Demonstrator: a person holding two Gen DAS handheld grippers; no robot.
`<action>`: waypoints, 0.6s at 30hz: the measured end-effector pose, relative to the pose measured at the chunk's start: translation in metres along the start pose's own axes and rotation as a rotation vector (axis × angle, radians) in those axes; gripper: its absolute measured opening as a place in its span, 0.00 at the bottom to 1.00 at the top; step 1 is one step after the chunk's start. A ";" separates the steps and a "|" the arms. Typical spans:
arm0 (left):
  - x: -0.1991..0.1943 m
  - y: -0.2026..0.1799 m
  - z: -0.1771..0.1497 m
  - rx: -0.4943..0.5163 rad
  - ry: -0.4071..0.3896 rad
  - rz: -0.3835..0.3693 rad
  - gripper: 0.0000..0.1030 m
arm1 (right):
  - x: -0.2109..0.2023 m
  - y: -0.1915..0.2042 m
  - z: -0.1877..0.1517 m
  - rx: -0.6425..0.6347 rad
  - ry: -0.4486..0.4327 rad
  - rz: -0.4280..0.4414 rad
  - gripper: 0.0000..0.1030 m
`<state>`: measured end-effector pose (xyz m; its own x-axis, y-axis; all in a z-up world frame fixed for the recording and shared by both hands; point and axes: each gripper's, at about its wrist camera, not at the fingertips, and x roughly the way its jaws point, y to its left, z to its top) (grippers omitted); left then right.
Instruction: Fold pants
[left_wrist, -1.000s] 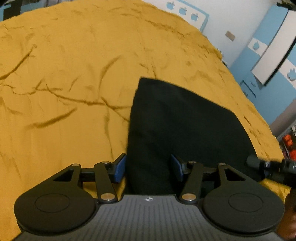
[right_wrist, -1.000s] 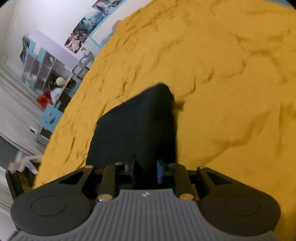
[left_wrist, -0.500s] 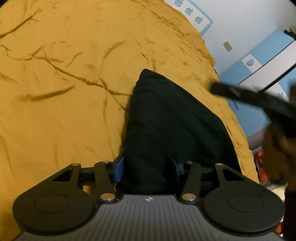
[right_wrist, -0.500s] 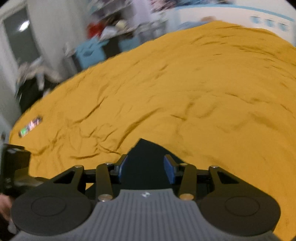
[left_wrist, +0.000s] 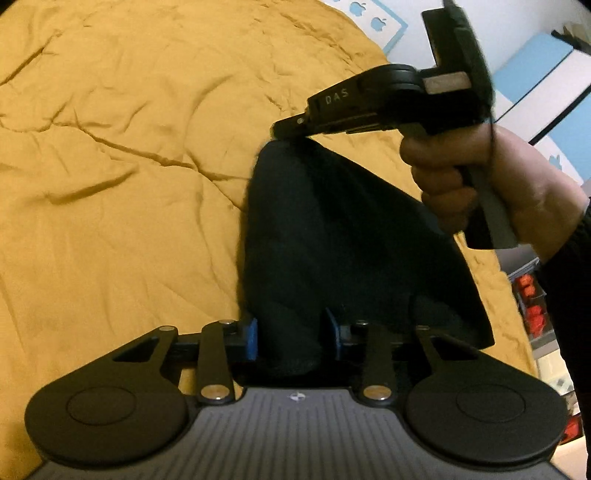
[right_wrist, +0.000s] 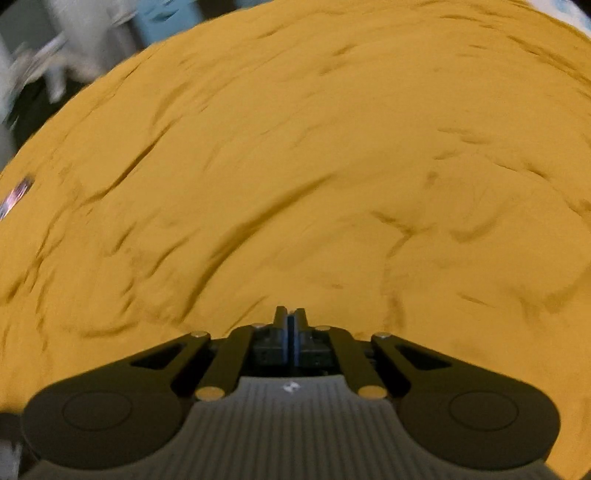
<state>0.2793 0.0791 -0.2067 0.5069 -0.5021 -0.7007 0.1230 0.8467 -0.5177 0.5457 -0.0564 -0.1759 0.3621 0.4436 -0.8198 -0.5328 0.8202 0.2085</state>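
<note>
The black pants (left_wrist: 332, 229) lie folded on the yellow bedspread (left_wrist: 110, 147). My left gripper (left_wrist: 291, 334) has its blue pads on either side of the near end of the pants, with fabric bunched between them. My right gripper (left_wrist: 284, 129) shows in the left wrist view, held in a hand, its tip at the far top corner of the pants. In the right wrist view its fingers (right_wrist: 290, 325) are pressed together with nothing visible between them, over bare bedspread (right_wrist: 295, 184).
The bedspread is wrinkled and fills most of both views. Blue and white cabinets (left_wrist: 546, 74) and a white wall stand beyond the bed's far right edge. Red items (left_wrist: 532, 306) sit on shelves to the right.
My right gripper let go of the pants, opened, then shut, and swung up over the far corner of the pants. My left gripper's pads have closed in on the near end.
</note>
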 end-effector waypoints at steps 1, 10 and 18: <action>0.000 -0.001 -0.002 0.006 -0.001 0.006 0.37 | -0.001 -0.003 -0.003 0.010 -0.024 -0.059 0.00; -0.023 0.009 0.004 -0.050 -0.011 -0.027 0.41 | -0.081 -0.039 -0.053 0.153 -0.160 -0.034 0.08; -0.041 0.019 0.046 -0.052 -0.062 -0.003 0.69 | -0.167 -0.056 -0.149 0.310 -0.216 -0.004 0.52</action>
<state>0.3002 0.1241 -0.1651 0.5583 -0.4917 -0.6682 0.0808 0.8339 -0.5460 0.4013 -0.2302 -0.1299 0.5341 0.4787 -0.6968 -0.2859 0.8779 0.3840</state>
